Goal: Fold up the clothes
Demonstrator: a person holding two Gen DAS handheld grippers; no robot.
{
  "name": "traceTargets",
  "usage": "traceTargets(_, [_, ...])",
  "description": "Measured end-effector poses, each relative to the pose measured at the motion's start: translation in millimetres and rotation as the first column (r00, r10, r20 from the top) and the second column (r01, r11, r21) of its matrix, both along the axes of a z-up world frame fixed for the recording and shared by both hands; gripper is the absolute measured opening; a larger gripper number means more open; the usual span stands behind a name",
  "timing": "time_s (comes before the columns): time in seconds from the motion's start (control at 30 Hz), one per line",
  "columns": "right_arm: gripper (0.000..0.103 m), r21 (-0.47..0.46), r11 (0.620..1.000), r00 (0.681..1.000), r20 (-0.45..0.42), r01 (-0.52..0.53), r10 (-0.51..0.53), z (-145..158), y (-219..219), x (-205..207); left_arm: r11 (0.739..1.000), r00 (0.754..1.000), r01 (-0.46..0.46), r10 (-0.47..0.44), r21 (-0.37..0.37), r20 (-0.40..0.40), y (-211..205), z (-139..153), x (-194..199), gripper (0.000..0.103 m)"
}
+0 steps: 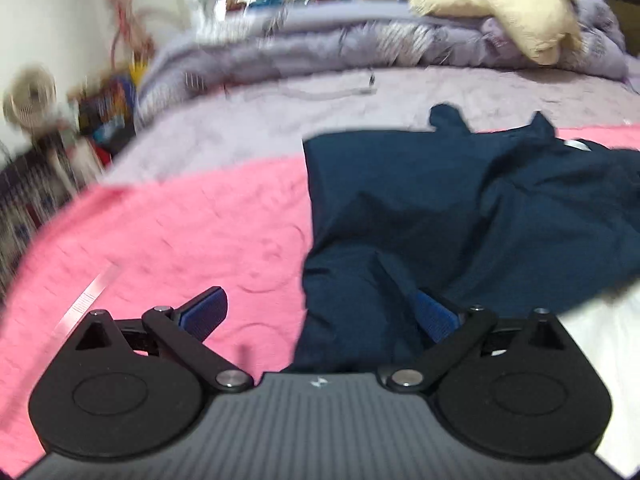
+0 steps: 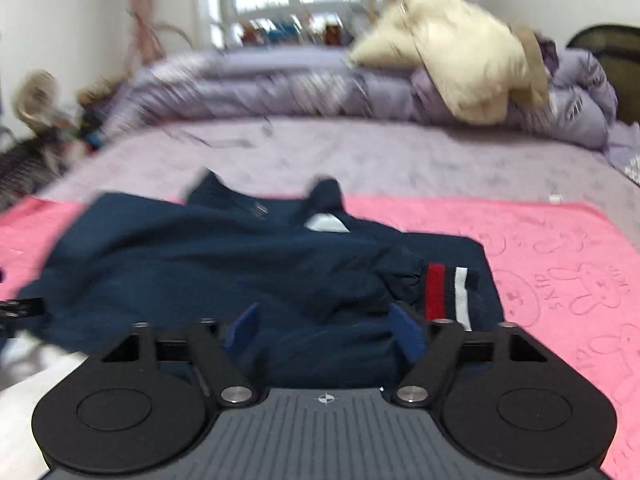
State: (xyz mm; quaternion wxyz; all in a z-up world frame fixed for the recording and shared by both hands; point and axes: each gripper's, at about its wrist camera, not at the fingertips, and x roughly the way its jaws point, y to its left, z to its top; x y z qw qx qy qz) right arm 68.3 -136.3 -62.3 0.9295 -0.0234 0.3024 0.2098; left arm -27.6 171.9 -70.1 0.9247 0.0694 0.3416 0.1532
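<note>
left gripper [image 1: 320, 314]: jaws spread wide, nothing pinched. one blue pad [image 1: 206, 312] hangs over the pink towel, the other sits at the jacket's near left edge, partly tucked behind a fold

right gripper [image 2: 326, 330]: jaws apart too, pads not pressing on anything. the jacket's near hem shows between the two blue pads, loose, not held

jacket [image 2: 224, 264]: dark navy, lying rumpled and roughly flat in the middle of the pink towel, collar end pointing away toward the far side of the bed. a white label shows inside the neck

cuff [image 2: 448, 292]: red, navy and white striped band, resting on top of the jacket's right side, just beyond the right gripper's right pad

pink towel [image 2: 560, 264]: spread under the jacket, sticks out on both sides of it. embossed bunny outlines on the part to the jacket's right

bed sheet [image 2: 360, 152]: pale lilac, starts right behind the jacket's collar

duvet [image 2: 280, 88]: purple-ish, bunched up well beyond the jacket along the far edge of the bed, all a bit blurry

cream pillow [image 2: 452, 48]: on top of the duvet, far right of the jacket

fan [image 1: 30, 96]: off the bed, far left of the jacket, blurred
</note>
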Motion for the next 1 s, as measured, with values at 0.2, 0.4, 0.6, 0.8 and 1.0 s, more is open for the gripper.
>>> traceTargets(0.2, [0.077, 0.038, 0.997, 0.997, -0.033, -0.069, 0.07, 6.4, -42.9, -111.7, 0.996, 0.999, 0.051, -0.051, -0.072, 0.002, -40.8, 12.0, -105.6, 0.101])
traceTargets(0.4, [0.079, -0.055, 0.989, 0.981, -0.144, -0.138, 0.128, -2.5, -71.8, -215.1, 0.99, 0.992, 0.085, -0.095, -0.113, -0.083, -88.0, 11.2, -193.3, 0.102])
traceTargets(0.6, [0.088, -0.1, 0.987, 0.98, -0.17, -0.125, 0.106, -4.6, -102.6, -271.8, 0.988, 0.992, 0.062, -0.077, -0.141, -0.1, -94.5, 4.7, -242.3, 0.102])
traceTargets(0.8, [0.089, -0.355, 0.922, 0.977, -0.194, -0.157, 0.091, -28.3, -98.3, -291.7, 0.997, 0.987, 0.049, -0.059, -0.066, -0.153, -100.4, -9.0, -269.0, 0.102])
traceTargets(1.0, [0.09, -0.374, 0.908, 0.965, -0.243, -0.189, 0.1, -52.2, -87.2, -287.0, 0.994, 0.972, 0.105, -0.106, -0.016, -0.208, -108.1, -29.7, -276.2, 0.102])
